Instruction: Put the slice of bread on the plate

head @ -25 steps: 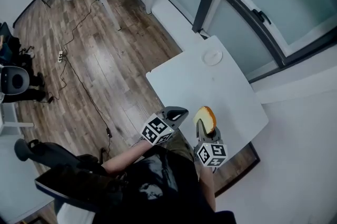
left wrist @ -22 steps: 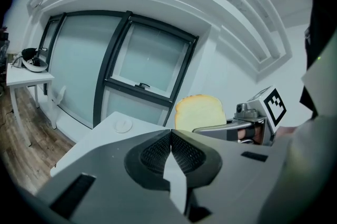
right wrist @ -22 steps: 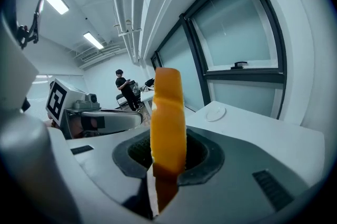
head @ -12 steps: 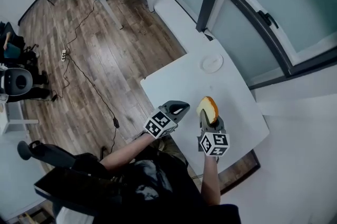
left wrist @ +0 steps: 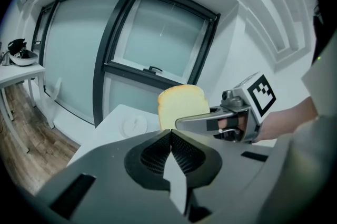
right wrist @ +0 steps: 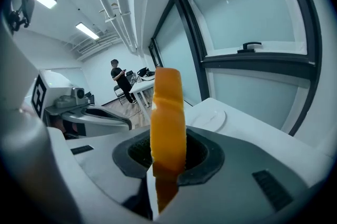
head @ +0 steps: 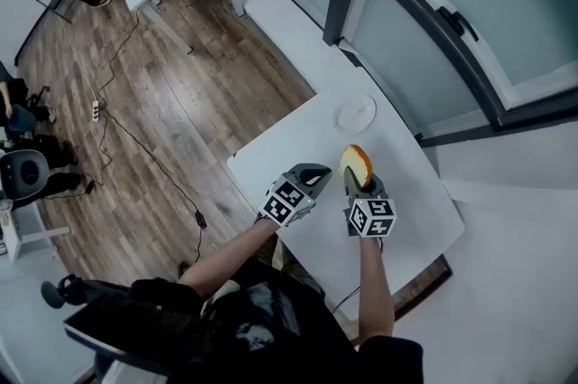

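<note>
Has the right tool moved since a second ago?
Yes. The right tool, shut on the bread slice, has come closer to the plate across the table.

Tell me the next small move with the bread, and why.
Probably carry the right gripper forward toward the plate. Its jaws are shut on the slice of bread, held upright above the table, and the plate sits empty at the table's far end.

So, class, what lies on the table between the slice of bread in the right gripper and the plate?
Nothing: in the head view, only bare white table shows between the bread and the plate.
</note>
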Tool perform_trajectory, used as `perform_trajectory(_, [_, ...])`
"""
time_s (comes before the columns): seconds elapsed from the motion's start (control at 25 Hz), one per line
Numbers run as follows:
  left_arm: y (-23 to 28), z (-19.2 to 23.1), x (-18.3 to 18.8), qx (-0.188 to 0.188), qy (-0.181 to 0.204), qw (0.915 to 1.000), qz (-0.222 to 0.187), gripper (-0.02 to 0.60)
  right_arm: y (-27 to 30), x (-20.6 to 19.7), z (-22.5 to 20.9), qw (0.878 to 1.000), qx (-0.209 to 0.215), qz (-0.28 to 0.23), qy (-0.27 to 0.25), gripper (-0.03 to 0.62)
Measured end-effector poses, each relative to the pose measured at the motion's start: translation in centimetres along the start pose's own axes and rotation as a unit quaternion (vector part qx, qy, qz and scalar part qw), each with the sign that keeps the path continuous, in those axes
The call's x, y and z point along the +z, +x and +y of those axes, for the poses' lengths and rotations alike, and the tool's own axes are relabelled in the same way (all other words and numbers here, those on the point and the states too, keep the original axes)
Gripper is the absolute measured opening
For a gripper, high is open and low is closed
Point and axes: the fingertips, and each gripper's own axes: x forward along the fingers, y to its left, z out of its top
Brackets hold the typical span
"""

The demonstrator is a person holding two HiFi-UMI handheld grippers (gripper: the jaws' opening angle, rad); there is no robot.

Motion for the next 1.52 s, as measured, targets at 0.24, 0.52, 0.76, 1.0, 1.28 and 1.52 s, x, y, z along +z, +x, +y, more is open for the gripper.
perform_trajectory(0.24, [3.9, 4.4, 0.5, -0.004, -0.014, 0.9998, 0.015, 0.005, 6.6, 0.2, -5.2, 0.998, -0.006, 0.035, 0.045, 0.097])
perform_trajectory(0.52, [5.7, 6.7, 2.3, -0.018, -0.028, 0.9993, 0.018, 0.005, 13.5, 0.5, -9.0, 0.992, 0.009, 0.099, 0.073, 0.097])
perform_trajectory(0.76, [5.2, 7.0, 1.1, -0.038, -0.058, 0.9972, 0.026, 0.005, 17.3, 1.6, -10.6, 0.978, 0.06, 0.157, 0.125, 0.097])
perform_trajectory(1.0, [4.9, 8.3, 0.5, -0.039, -0.08, 0.9957, 0.028, 0.005, 19.0, 1.3, -10.7, 0.962, 0.116, 0.197, 0.148, 0.097])
perform_trajectory(1.28, [4.6, 8.3, 0.7, -0.05, -0.088, 0.9944, 0.029, 0.005, 19.7, 1.1, -12.6, 0.97, 0.058, 0.208, 0.112, 0.098])
perform_trajectory(1.52, [4.8, 6.8, 0.4, -0.068, -0.092, 0.9929, 0.033, 0.005, 19.9, 0.6, -13.4, 0.972, -0.011, 0.233, -0.001, 0.208])
